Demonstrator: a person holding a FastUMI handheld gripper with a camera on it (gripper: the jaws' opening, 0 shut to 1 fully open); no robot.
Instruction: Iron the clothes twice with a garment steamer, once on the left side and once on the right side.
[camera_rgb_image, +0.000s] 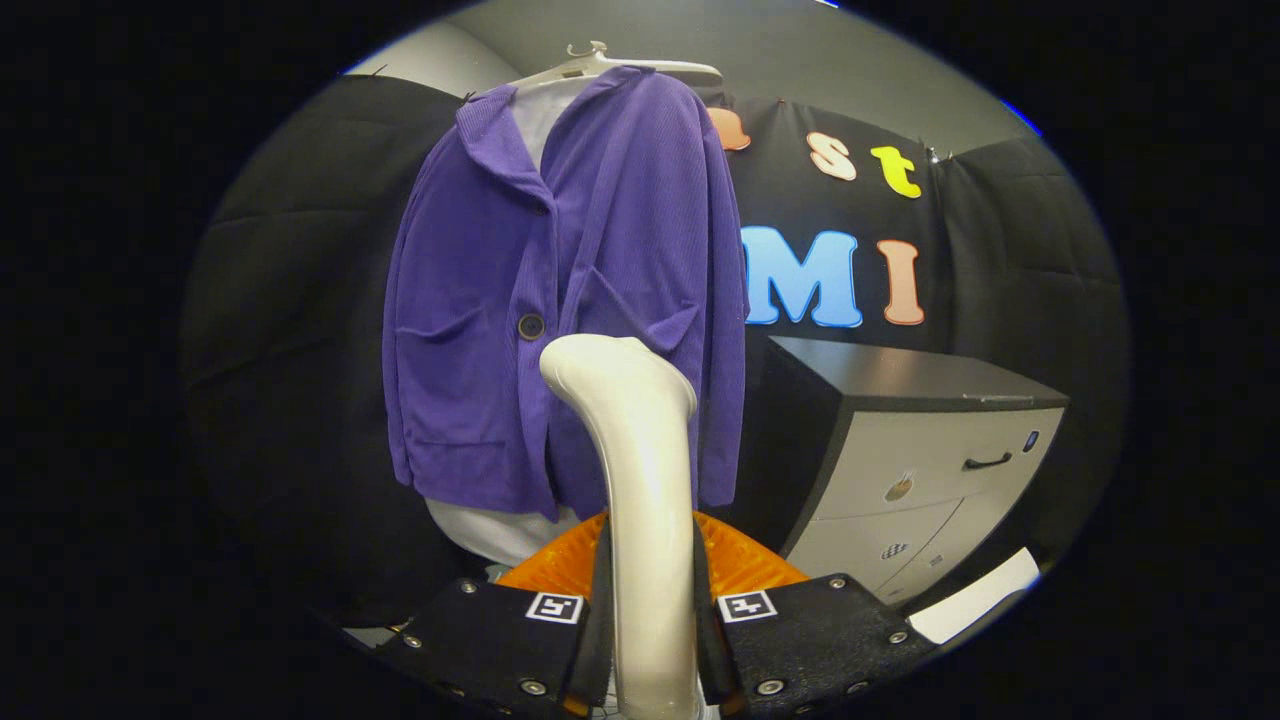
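Gripper (650, 610): both fingers clamped on the white handle of the garment steamer (640, 480), one finger pressing each side, each finger block carrying a small square marker on its upper face. Garment steamer: glossy white, handle rising upright from between the fingers and curving at its top toward the clothing, its head lying against or just before the lower front of the garment; actual contact cannot be told. Purple jacket (560, 300): ribbed fabric, collared, one dark button (531, 326) at mid-front, patch pockets on either side, hung on a white hanger (610, 66) just beyond the fingers. White garment (505, 530): worn beneath the jacket, showing at the neck opening and below the hem. Orange ribbed item (740, 565): partly hidden behind the fingers and steamer handle; identity unclear. Drawer cabinet (930, 450): dark top and side, pale drawer fronts, one dark handle, standing to the right of the jacket, apart from it. White sheet (975, 600): lying low, near the cabinet's base.
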